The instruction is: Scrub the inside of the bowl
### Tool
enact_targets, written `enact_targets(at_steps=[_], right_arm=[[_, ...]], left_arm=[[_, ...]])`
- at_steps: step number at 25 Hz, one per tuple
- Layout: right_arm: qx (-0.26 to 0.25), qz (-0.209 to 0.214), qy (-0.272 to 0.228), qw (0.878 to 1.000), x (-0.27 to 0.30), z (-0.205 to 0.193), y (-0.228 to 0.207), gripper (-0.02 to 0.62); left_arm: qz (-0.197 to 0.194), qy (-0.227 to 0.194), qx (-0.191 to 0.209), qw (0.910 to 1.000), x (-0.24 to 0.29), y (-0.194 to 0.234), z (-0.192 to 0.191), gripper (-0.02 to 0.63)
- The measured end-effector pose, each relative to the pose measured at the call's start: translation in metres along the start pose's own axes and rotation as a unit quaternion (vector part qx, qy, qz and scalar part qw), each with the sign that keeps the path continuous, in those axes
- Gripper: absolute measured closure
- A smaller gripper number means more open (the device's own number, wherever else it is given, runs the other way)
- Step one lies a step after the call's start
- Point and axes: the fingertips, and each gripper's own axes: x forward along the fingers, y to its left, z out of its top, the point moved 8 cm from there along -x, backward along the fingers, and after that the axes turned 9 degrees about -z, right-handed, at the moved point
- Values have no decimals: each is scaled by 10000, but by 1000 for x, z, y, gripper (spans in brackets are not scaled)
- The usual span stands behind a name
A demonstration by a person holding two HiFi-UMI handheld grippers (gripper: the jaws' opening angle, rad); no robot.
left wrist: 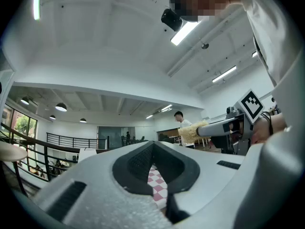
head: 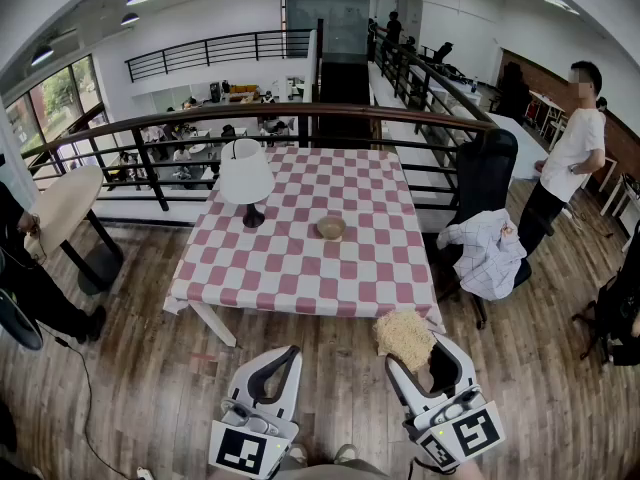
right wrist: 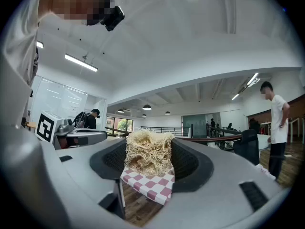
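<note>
One scrubber [right wrist: 147, 152] pinched in right gripper [head: 418, 356]; bowl [head: 331, 227] well apart, ahead.

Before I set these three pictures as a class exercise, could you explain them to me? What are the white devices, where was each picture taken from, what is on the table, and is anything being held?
There is no robot here. A person holds a hand tool with two jaws in each hand. The wide picture comes from a camera on the person's head, looking steeply down. The other two come from cameras riding on each tool, looking along its jaws.

The left gripper has its jaws together with nothing between them. The right gripper is shut on a pale, fibrous scrubber.

The table has a red and white checked cloth. On it stand a small brown bowl and a white lamp. Both grippers are short of the table, so scrubbing has not begun.
</note>
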Motion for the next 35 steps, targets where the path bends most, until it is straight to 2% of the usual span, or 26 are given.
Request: enact_targets(at_steps=[5,9,27,35], right_arm=[[-129,8,-45,9999,-3,4,-5,337],[-38,62,-74,9999,-6,4,-11,337],[190,409,-173,9988,-30,-7,-66,337],[191,466,-146,9986,-22,-18,-83,337]], left_arm=[[-40,28,167,9998,4,-7,6,592],[-58,121,313,9994,10,-14,5,592],[241,392,293,9985,43,-61,1,592],[291,564,372,9973,60,-65,-7,592]])
